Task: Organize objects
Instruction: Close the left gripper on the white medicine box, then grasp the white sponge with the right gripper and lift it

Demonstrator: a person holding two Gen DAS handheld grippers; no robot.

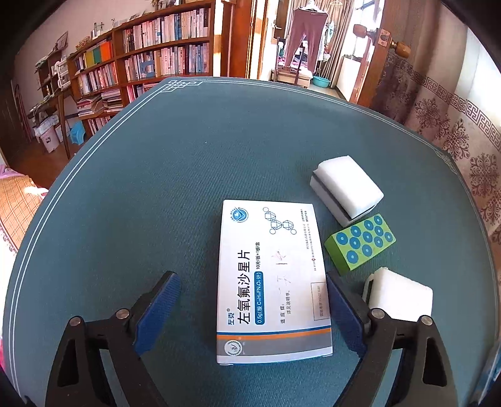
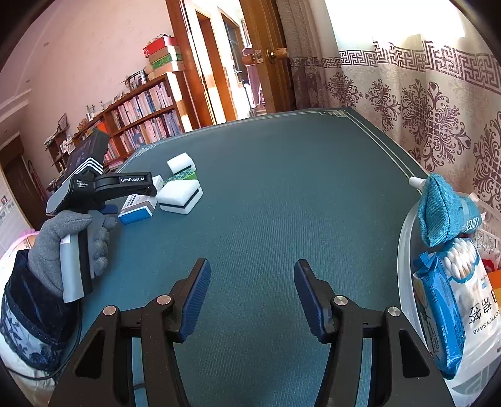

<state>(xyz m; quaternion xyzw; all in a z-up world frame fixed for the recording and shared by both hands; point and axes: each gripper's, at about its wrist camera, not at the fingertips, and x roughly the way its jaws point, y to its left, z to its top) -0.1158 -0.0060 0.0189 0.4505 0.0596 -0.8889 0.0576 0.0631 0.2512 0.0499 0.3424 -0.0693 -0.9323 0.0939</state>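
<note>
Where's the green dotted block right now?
In the left wrist view the green dotted block lies right of the medicine box, between the two white sponges on the blue mat.

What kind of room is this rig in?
Most likely a home living room or study: packed bookshelves, patterned curtains, trousers on a hanger, and a table with a blue-green cloth.

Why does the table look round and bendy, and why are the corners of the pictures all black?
Left wrist view: the fisheye lens bulges the table and bows the bookshelf; the black corners are the lens rim; the medicine box print stays sharp. Right wrist view: the same bending curves the table edge, and the window is washed out white by daylight.
</note>
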